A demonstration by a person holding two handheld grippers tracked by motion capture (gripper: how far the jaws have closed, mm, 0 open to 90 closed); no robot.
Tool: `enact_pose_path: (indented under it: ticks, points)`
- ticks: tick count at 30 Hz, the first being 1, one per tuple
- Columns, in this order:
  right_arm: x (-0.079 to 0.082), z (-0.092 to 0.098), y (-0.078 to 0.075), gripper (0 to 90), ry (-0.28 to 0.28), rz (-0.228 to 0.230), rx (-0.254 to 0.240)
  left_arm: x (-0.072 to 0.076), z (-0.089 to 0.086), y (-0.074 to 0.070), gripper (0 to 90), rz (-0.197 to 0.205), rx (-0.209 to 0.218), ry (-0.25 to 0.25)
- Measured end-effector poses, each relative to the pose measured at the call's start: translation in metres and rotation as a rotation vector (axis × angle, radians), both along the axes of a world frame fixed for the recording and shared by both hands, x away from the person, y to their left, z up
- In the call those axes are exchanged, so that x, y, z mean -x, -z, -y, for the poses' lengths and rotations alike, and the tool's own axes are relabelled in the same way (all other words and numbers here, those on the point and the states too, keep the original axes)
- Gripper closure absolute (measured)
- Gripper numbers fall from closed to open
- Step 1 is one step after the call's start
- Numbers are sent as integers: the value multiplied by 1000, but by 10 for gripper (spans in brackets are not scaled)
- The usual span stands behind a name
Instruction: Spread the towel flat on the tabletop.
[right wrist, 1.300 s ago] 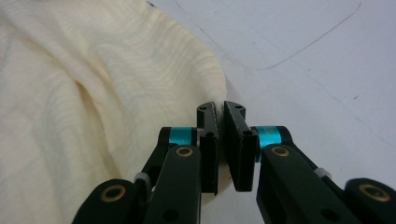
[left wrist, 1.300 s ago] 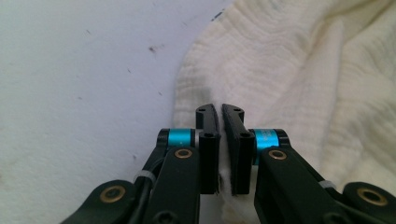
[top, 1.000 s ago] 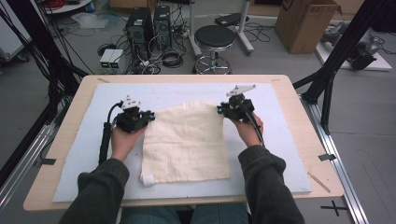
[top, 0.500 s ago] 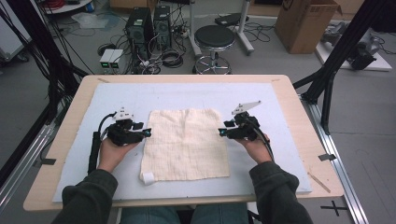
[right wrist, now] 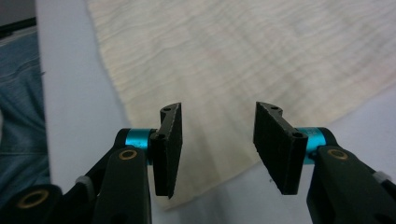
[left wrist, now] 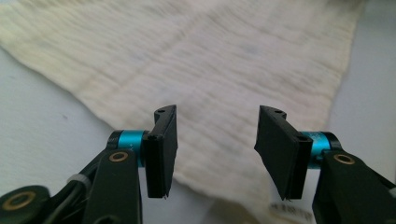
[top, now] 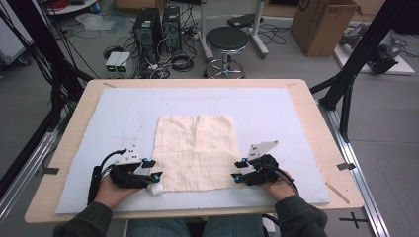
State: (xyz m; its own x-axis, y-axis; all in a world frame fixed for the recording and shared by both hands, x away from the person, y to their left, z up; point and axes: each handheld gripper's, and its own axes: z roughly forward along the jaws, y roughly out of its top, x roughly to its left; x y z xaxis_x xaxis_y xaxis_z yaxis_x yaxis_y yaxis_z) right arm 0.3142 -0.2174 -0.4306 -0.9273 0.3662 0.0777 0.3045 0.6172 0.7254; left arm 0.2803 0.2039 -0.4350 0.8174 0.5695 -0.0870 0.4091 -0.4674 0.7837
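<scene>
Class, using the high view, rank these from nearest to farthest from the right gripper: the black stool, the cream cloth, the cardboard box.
1. The cream cloth, on the table mat just left of the right gripper, at its near right corner.
2. The black stool, on the floor beyond the table's far edge, centre.
3. The cardboard box, on the floor at the far right.

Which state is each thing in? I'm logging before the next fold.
Cloth: flat, unfolded, on the mat, near-left corner curled.
Left gripper: open at the near-left corner, jaws just been opening, nothing gripped.
Right gripper: open at the near-right corner, jaws just been opening, nothing gripped.
Mat: flat on the table.
</scene>
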Motion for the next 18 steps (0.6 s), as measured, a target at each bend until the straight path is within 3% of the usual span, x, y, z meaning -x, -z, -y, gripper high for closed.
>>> enact_pose_path:
  ticks: [2, 4, 5, 10, 18]
  points:
    - [2, -2, 3, 557, -6, -9, 23, 2, 1, 6, 524, -26, -26, 26]
    - [3, -5, 7, 615, -18, -4, 57, 3, 2, 8, 565, -3, -36, 28]
    - [4, -6, 7, 660, -19, 25, 68, 3, 1, 7, 596, -1, -41, 24]
    - [0, -6, 7, 876, -50, -17, 56, 4, 0, 8, 869, 13, -43, 27]
    - [9, -1, 3, 883, -71, -35, 30, 15, -3, -2, 888, 47, -19, 53]
